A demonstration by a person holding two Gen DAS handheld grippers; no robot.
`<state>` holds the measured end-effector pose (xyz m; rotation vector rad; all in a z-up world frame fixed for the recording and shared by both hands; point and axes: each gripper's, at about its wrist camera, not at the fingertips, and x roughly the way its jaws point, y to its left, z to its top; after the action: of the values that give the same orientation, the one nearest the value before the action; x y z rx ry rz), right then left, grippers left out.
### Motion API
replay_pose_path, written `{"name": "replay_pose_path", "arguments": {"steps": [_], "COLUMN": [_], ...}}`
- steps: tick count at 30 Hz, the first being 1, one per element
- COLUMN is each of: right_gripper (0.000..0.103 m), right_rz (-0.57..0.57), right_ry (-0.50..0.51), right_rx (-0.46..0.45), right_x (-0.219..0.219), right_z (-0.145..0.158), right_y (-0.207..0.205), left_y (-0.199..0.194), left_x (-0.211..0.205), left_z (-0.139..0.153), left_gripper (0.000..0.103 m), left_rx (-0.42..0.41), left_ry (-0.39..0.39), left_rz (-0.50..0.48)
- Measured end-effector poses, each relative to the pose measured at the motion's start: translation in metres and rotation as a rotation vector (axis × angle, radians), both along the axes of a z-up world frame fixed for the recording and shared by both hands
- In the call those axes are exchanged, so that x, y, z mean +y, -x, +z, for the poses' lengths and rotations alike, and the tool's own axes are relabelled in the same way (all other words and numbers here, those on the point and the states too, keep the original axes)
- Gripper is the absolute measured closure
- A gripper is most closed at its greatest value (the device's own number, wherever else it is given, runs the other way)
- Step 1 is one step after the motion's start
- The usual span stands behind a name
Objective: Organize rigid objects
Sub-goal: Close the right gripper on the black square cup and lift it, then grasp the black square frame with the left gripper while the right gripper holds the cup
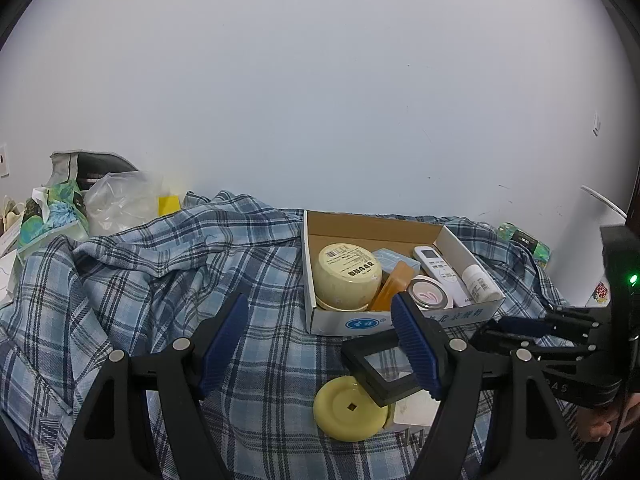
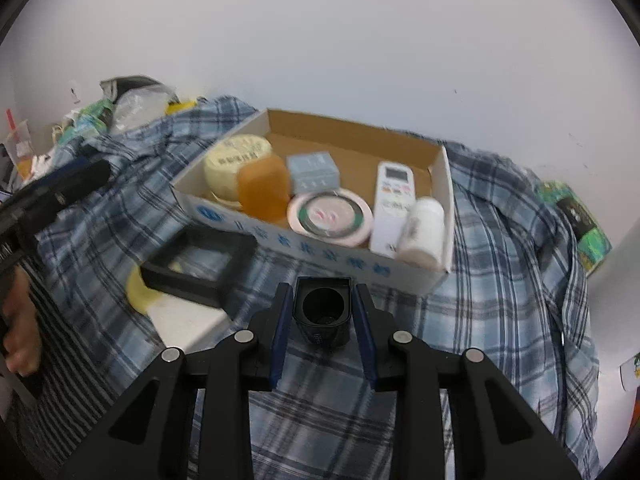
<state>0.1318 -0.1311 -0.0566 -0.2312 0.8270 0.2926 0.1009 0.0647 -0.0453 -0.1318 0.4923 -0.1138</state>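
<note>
Ahead of both grippers, the cardboard box (image 2: 436,216) sits on the plaid-covered surface (image 2: 500,320), partly filled. The right gripper (image 2: 322,322) has its fingers clamped on a small black container (image 2: 322,312), carrying it boxward; next comes placement in free space. The left gripper (image 1: 316,344) stands open and empty, a black frame (image 1: 380,368) just inside its right finger.

box (image 2: 320,254) – matt cardboard | cloth (image 2: 500,240) – soft plaid fabric | lid (image 1: 350,412) – glossy plastic

The right gripper (image 2: 323,320) sits low in the middle of its frame – its jaws squeeze something small. The left gripper (image 1: 320,344) is half open, low in its frame – nothing between its jaws.
</note>
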Motion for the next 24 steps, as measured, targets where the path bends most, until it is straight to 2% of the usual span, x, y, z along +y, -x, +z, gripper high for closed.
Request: {"name": "replay_pose_path", "arguments": {"steps": [4,8,10,12,13,18,21,24], "right_gripper": [0.073,0.061,0.061,0.063,0.074,0.074,0.074,0.074], "right_rz": [-0.015,-0.022,-0.018,-0.014,-0.013,-0.021,-0.038,-0.051], "right_ry": [-0.008,-0.017,-0.003,-0.005,-0.008,-0.03,-0.055,-0.059], "right_rx": [0.022,0.046,0.046,0.059,0.062,0.039,-0.005,-0.049], "right_x": [-0.01,-0.013,-0.012,-0.012,-0.011,-0.016,-0.022,-0.027], "right_z": [-0.009,-0.016,-0.019,-0.024,-0.025,-0.024,-0.015,-0.007], "right_y": [-0.001,-0.002,-0.003,-0.007,-0.008,-0.006,-0.003,0.0], "left_y": [-0.001,0.0,0.0,-0.001,-0.001,-0.004,-0.009,-0.015], "left_x": [-0.001,0.0,0.0,0.001,0.001,-0.001,-0.005,-0.012], "left_z": [0.0,0.0,0.0,0.0,0.0,-0.001,-0.003,-0.005], "left_gripper": [0.027,0.027,0.027,0.027,0.027,0.027,0.027,0.027], "left_rx": [0.001,-0.003,0.0,0.003,0.004,0.025,0.085,0.152], "left_ry": [0.001,-0.002,-0.003,-0.002,0.0,-0.002,0.027,0.064], "left_rz": [0.007,0.009,0.008,0.006,0.006,-0.014,-0.042,-0.026]}}
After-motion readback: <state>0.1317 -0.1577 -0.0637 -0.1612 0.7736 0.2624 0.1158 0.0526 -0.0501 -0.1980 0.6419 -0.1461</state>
